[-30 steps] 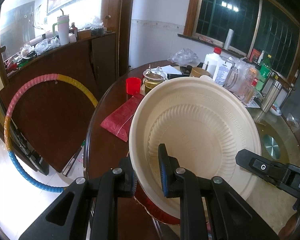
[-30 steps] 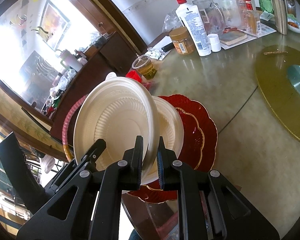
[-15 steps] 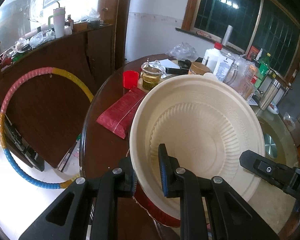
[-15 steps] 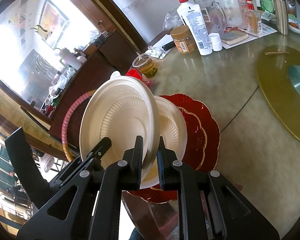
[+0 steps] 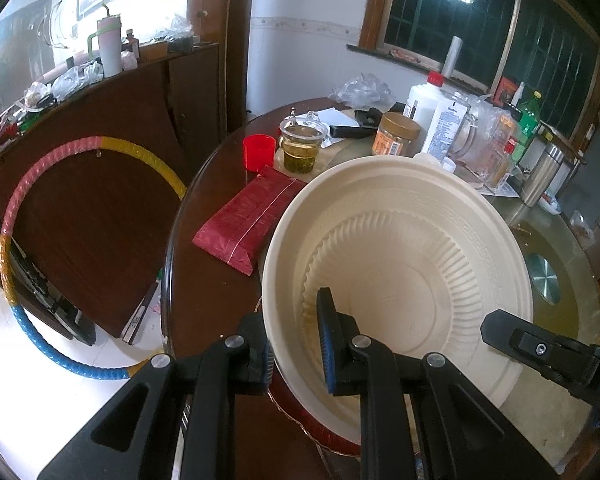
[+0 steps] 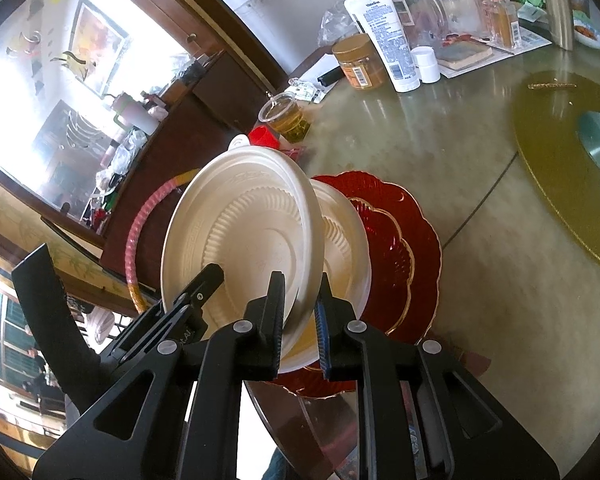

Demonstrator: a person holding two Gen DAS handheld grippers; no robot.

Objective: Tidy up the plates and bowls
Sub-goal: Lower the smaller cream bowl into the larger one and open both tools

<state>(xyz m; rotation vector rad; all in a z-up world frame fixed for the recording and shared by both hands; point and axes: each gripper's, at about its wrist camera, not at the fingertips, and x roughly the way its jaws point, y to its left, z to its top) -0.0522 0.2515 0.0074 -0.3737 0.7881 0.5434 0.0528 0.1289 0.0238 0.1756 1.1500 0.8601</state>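
Both grippers angled downward: left gripper (image 5: 296,344) clamped on tilted cream plate (image 5: 400,264) rim; right gripper (image 6: 300,320) clamped on same rim.

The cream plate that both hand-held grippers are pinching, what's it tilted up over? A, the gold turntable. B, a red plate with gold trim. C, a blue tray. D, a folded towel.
B: the cream plate is tilted up over another cream plate lying on a red plate with gold trim.
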